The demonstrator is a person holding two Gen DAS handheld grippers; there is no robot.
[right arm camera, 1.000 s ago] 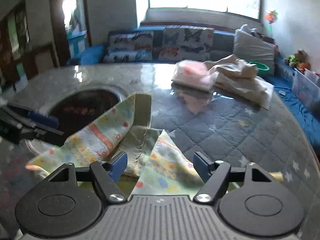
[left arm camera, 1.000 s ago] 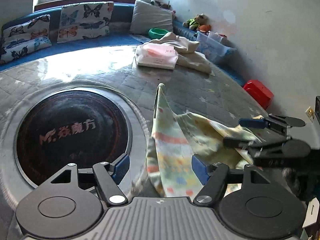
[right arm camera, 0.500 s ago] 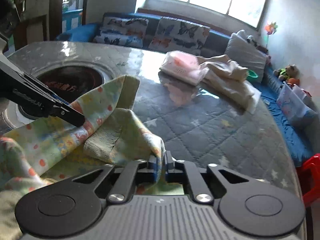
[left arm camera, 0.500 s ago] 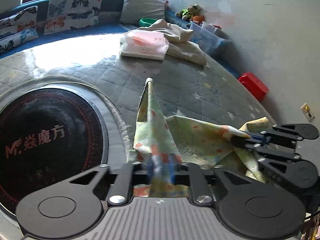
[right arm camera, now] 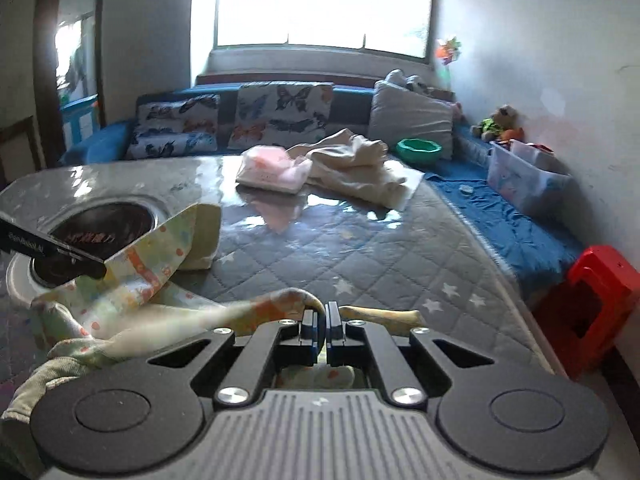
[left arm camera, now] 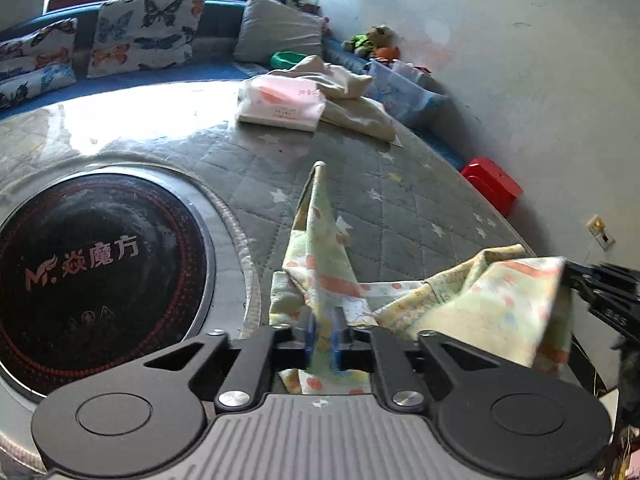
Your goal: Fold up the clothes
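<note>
A pale yellow-green patterned garment lies partly on the quilted table and partly lifted, and it also shows in the right wrist view. My left gripper has a bunched fold of it between its blue pads; the jaws are opening slightly, but the fold still hangs from them. From the right wrist view its tip holds the fabric up off the table. My right gripper is shut on another edge of the garment. In the left wrist view it holds that corner raised at the far right.
A round black cooktop is set into the table on the left. A pink package and a cream cloth pile lie at the far side. Beyond the table's right edge stand a red stool and a clear bin.
Both grippers went from open to closed on the garment. The right gripper then pulled its corner up and away to the right, spreading the fabric between the two.
</note>
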